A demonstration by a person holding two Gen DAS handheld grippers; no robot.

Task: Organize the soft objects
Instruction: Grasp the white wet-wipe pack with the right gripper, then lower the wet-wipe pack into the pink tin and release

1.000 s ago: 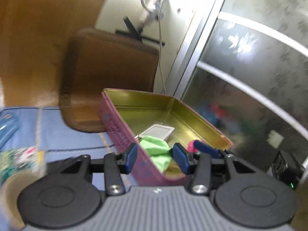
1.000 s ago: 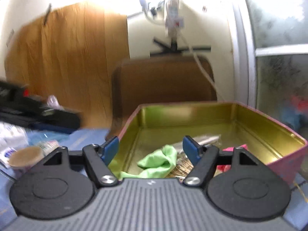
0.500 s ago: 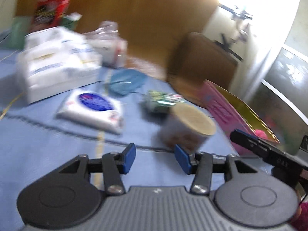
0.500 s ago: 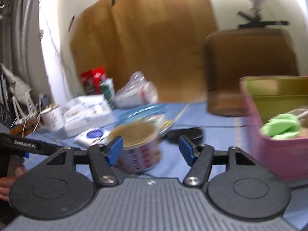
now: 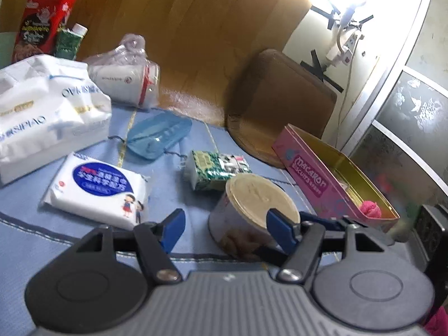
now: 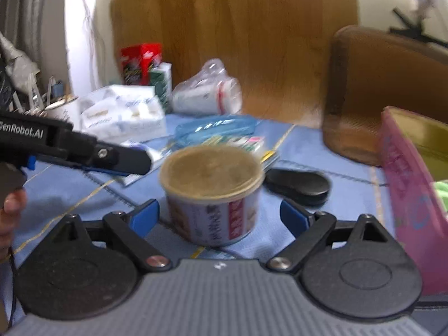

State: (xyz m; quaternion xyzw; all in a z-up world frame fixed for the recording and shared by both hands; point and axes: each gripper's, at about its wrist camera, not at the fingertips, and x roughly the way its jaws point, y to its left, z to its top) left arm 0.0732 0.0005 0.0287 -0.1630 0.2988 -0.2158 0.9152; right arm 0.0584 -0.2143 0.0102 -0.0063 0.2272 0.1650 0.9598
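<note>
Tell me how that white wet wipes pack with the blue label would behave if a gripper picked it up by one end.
The wipes pack lies flat on the blue cloth in a glossy film wrapper, so it is probably slippery. It looks soft and pillowy, so held by one end it would likely sag rather than stay stiff. Being flat, it should not roll.

We see blue tablecloth (image 5: 33,187): woven cloth, matt, stitched lines. Tin box (image 5: 305,168): metal, pink printed outside, glossy gold inside. Pink ball (image 5: 371,208) in it: soft, fuzzy. Can (image 6: 212,193): printed paper label, dull beige lid. Wipes pack (image 5: 98,189) and tissue bag (image 5: 47,112): glossy plastic film. Blue case (image 5: 158,135): translucent shiny plastic. We note wood-grain panel (image 5: 196,28) smooth; brown chair back (image 5: 282,100) matt mesh. Left gripper (image 5: 225,228) and right gripper (image 6: 219,218): matt black plastic, blue pads.
</note>
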